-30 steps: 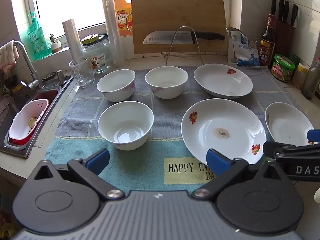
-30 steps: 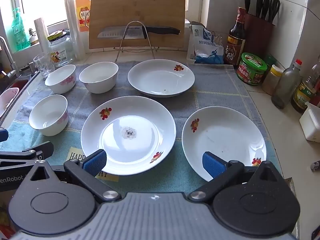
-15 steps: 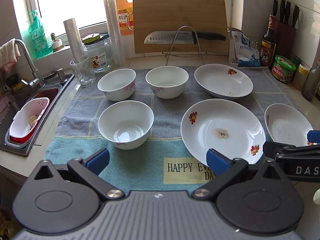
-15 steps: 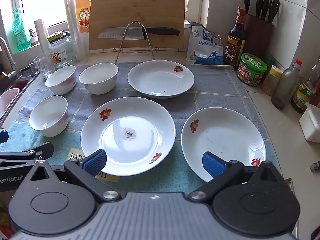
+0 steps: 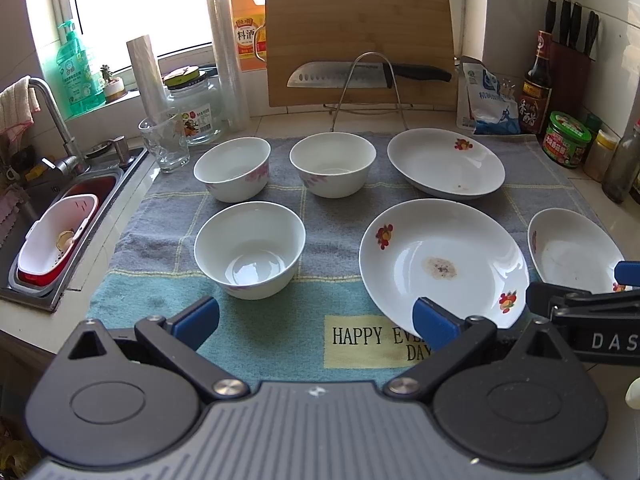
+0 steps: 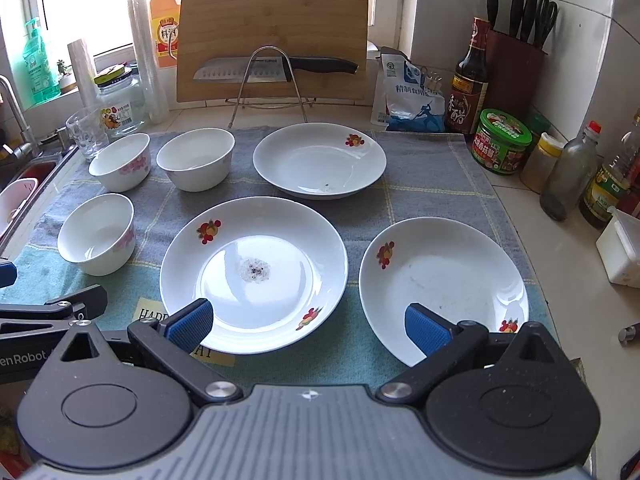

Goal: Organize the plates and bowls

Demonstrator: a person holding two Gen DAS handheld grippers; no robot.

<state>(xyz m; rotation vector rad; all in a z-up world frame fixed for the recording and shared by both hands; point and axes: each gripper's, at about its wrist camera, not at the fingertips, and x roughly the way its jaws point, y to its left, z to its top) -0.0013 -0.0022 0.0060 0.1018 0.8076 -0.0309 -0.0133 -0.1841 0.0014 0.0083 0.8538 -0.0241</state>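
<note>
Three white bowls and three white flowered plates sit on a towel (image 5: 320,208). The near bowl (image 5: 250,250) (image 6: 96,234) is front left, with two bowls behind it (image 5: 232,168) (image 5: 333,164). The big middle plate (image 5: 442,260) (image 6: 254,268) has a dirty spot. The far plate (image 5: 446,162) (image 6: 320,160) and the right plate (image 5: 572,248) (image 6: 442,284) lie beside it. My left gripper (image 5: 316,320) is open and empty above the towel's front edge. My right gripper (image 6: 308,326) is open and empty over the front rims of the middle and right plates.
A cutting board with a knife on a wire rack (image 5: 360,76) stands at the back. A glass (image 5: 164,144), jar and bottles stand back left. A sink (image 5: 56,232) with a white-red basket is left. Sauce bottles, jars and a knife block (image 6: 516,52) line the right.
Both views have shifted very slightly; the dishes sit a touch lower in frame. Nothing was grasped or moved.
</note>
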